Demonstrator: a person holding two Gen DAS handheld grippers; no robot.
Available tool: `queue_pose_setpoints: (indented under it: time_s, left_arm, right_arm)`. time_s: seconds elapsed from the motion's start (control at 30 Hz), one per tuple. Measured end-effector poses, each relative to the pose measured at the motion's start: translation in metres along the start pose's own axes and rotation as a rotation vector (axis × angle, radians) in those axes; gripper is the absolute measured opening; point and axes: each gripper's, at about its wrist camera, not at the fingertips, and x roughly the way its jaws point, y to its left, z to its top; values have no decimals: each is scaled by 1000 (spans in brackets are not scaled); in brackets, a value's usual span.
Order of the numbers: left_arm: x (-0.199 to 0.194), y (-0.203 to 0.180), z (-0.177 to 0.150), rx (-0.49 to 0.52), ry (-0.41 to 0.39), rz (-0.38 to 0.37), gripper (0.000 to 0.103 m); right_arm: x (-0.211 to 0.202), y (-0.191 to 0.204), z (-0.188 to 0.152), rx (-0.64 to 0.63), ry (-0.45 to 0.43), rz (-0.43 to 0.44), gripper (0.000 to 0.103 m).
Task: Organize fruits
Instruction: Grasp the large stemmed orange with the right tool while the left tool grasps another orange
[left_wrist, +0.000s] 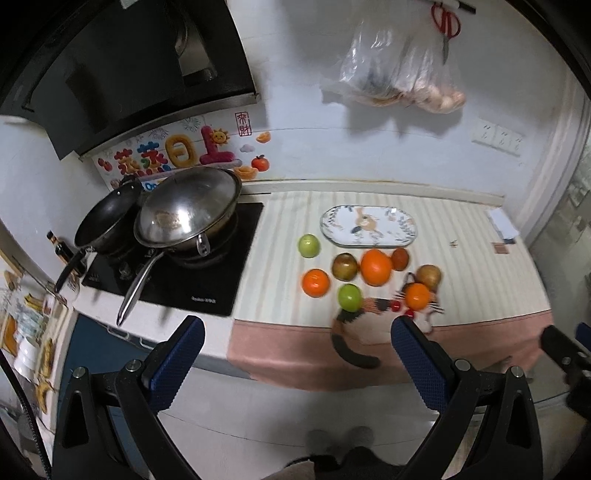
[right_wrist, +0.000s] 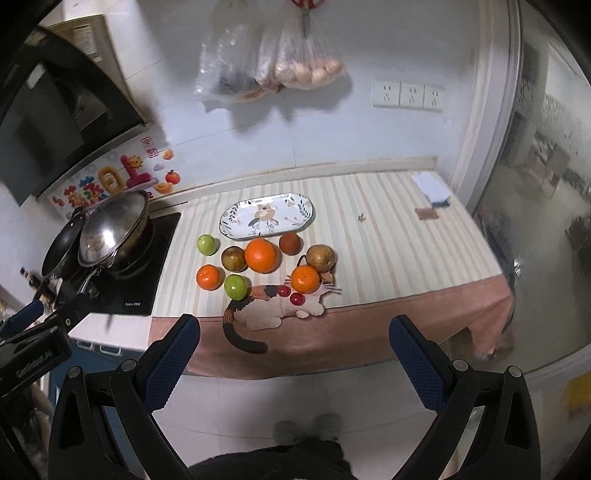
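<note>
Fruits: 9 loose pieces plus 2 small red ones, grouped on the striped cloth (right_wrist: 388, 236) that covers the counter, just near of an oval patterned plate (right_wrist: 266, 217), which carries no fruit.

- Large orange (right_wrist: 261, 255), centre of the group, just near the plate.
- Brown-green round fruit (right_wrist: 233, 259), touching the large orange on its left.
- Green apple (right_wrist: 206, 244), far left of the group, apart from the others.
- Small orange (right_wrist: 209, 277), near left.
- Green apple (right_wrist: 236, 286), just right of that small orange, at the back of the cat figure sewn on the cloth (right_wrist: 273, 310).
- Dark red-brown fruit (right_wrist: 289, 243), right of the large orange, close to the plate's near rim.
- Brown pear (right_wrist: 321, 258), right end of the group.
- Small orange (right_wrist: 305, 279), just near the pear, on the cat's head.
- 2 small red fruits (right_wrist: 290, 295), side by side on the cat figure; kind not clear.

Left gripper (left_wrist: 297, 334): jaws wide apart, holding nothing, off the near edge of the counter, well apart from the fruit.
Right gripper (right_wrist: 294, 332): jaws wide apart, holding nothing, likewise off the near edge.

Surroundings: steel wok (left_wrist: 188, 210) and black frying pan (left_wrist: 107, 219) on a black cooktop (left_wrist: 207, 280) left of the cloth; plastic bags (right_wrist: 269, 62) hanging on the far wall; 3 wall sockets (right_wrist: 408, 95) at the far right.
</note>
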Motion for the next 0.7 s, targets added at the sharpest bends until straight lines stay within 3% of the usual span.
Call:
queue_pose_setpoints:
  time_s: [0.13,0.33,0.5,0.7]
  left_arm:
    - [44,8,6,3,42,2,103]
    - [119,11,23,-29,186,-17,103]
    - [177,6,29,-54,278,33,103]
    - [253,6,28,-117,433,97,103]
  right_arm:
    - [40,-4,4,39,32,-18,103]
    - [116,-14,18,66,128,-19,103]
    - [200,-15,39,96,233,108,103]
    - [339,8,76,100,389,226,103]
